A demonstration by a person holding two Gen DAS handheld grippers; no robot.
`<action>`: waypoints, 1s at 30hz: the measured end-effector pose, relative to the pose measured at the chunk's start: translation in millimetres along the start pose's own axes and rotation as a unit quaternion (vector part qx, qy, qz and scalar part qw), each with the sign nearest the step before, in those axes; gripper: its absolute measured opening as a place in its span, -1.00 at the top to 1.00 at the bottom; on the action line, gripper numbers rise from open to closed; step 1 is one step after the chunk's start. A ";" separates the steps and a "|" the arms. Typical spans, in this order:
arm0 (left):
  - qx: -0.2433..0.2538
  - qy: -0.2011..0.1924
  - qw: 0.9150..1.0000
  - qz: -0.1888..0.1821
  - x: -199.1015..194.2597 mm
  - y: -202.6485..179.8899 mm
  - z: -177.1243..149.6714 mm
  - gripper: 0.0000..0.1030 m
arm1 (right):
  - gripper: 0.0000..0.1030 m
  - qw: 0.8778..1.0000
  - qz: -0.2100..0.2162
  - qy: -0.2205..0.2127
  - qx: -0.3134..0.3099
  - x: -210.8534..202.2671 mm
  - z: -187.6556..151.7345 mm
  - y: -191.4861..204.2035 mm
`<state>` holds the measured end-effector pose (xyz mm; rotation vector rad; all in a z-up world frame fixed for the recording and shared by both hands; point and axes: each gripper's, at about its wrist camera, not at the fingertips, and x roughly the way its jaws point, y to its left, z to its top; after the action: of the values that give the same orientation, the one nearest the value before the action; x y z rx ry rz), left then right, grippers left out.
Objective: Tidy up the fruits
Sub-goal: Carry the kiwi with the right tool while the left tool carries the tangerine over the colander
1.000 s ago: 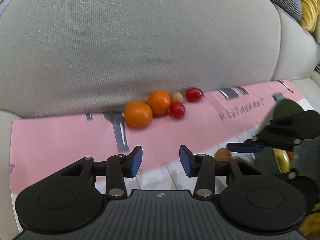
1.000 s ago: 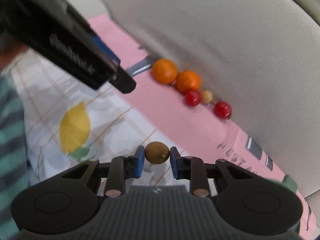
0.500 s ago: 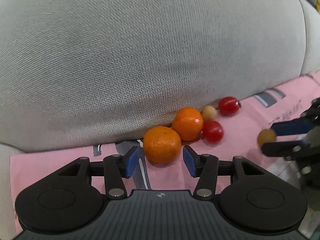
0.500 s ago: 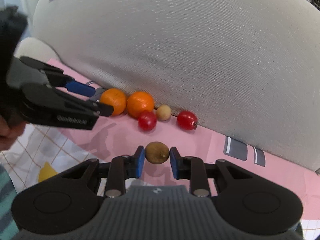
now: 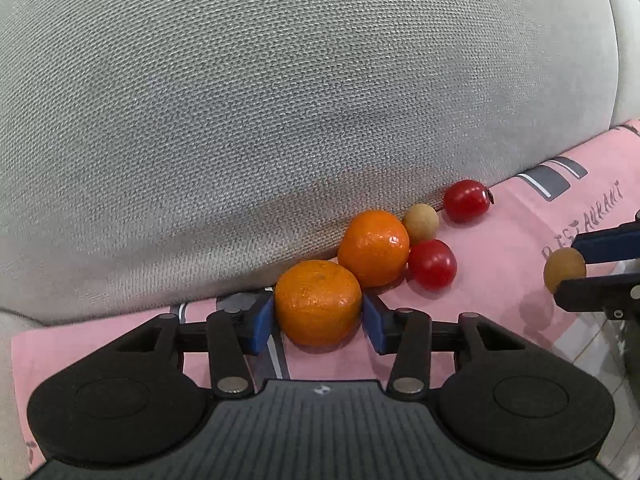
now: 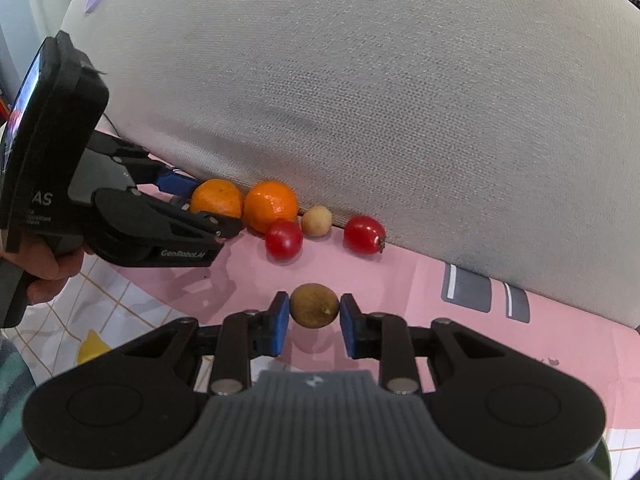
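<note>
On the pink cloth (image 5: 500, 248) against the grey cushion lie two oranges, two red tomatoes and a small tan fruit (image 5: 420, 222). My left gripper (image 5: 318, 316) has its blue pads on both sides of the nearer orange (image 5: 318, 302), touching it. The second orange (image 5: 374, 246) sits just behind. My right gripper (image 6: 314, 320) is shut on a small brown fruit (image 6: 314, 305) and holds it just above the cloth, in front of the near tomato (image 6: 283, 239). The far tomato (image 6: 364, 234) lies to the right.
The grey sofa cushion (image 5: 280, 100) rises directly behind the fruit row. A white checked cloth with a yellow lemon print (image 6: 90, 346) lies at the lower left of the right wrist view. A hand (image 6: 44, 270) holds the left gripper there.
My left gripper moved forward to the nearer orange and closed its pads onto it. My right gripper carried the brown fruit toward the fruit row and lower over the cloth.
</note>
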<state>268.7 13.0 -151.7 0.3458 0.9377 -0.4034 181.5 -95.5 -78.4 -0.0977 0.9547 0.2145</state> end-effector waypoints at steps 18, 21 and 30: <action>-0.089 -0.033 0.994 -0.053 -113.3 -11.9 -8.1 -0.01 | 0.54 0.999 0.010 -0.047 -0.003 -59.5 -7.6 1.9; -0.082 -0.045 0.993 -0.078 -136.8 -29.3 -9.8 -0.01 | 0.54 0.998 0.007 -0.056 -0.002 -75.5 -16.3 -2.1; -0.040 -0.060 0.991 -0.117 -173.8 -94.3 -7.0 -0.01 | 0.54 0.997 -0.015 -0.075 0.022 -118.9 -54.1 -27.4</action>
<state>127.1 -34.3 -21.9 0.1361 0.8760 -0.5929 78.1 -148.3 -12.7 -0.0544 0.8068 0.1701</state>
